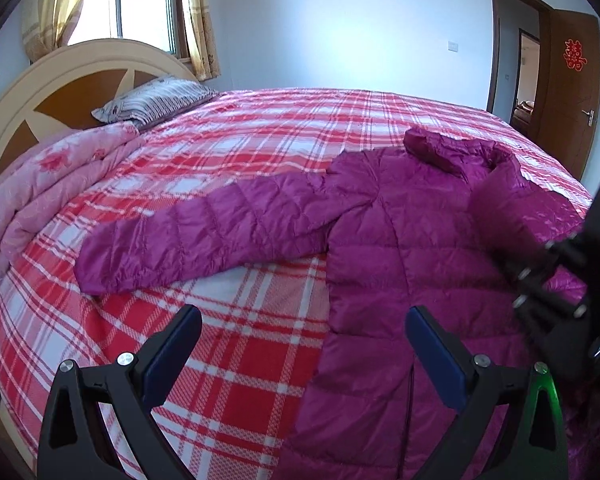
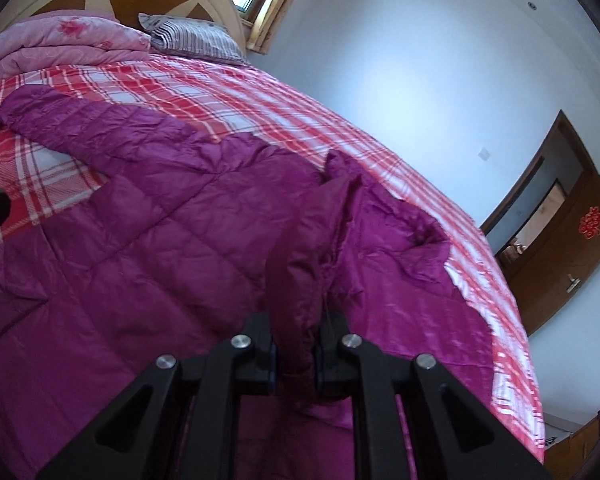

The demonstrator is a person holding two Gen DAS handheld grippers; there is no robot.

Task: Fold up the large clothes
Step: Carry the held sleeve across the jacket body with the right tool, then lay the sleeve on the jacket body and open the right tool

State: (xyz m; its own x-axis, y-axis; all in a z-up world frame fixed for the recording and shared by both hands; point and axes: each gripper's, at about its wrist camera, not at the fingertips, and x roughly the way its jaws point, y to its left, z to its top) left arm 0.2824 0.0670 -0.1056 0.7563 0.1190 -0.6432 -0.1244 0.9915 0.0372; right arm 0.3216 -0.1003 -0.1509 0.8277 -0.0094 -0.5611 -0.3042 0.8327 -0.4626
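Note:
A magenta quilted puffer jacket [image 1: 400, 248] lies spread on the red plaid bed [image 1: 240, 140], one sleeve [image 1: 204, 232] stretched out to the left. My left gripper [image 1: 304, 328] is open and empty, hovering over the jacket's left edge near the hem. My right gripper [image 2: 296, 356] is shut on the jacket's right sleeve [image 2: 320, 240], which is lifted and drawn over the jacket's body [image 2: 140, 240]. The right gripper's body shows blurred at the right edge of the left wrist view [image 1: 560, 280].
A folded pink quilt [image 1: 48, 188] and a striped pillow [image 1: 160, 100] lie at the headboard [image 1: 60, 80] end. A window with curtains [image 1: 140, 4] is behind it. An open brown door [image 1: 568, 92] stands on the far right beyond the bed.

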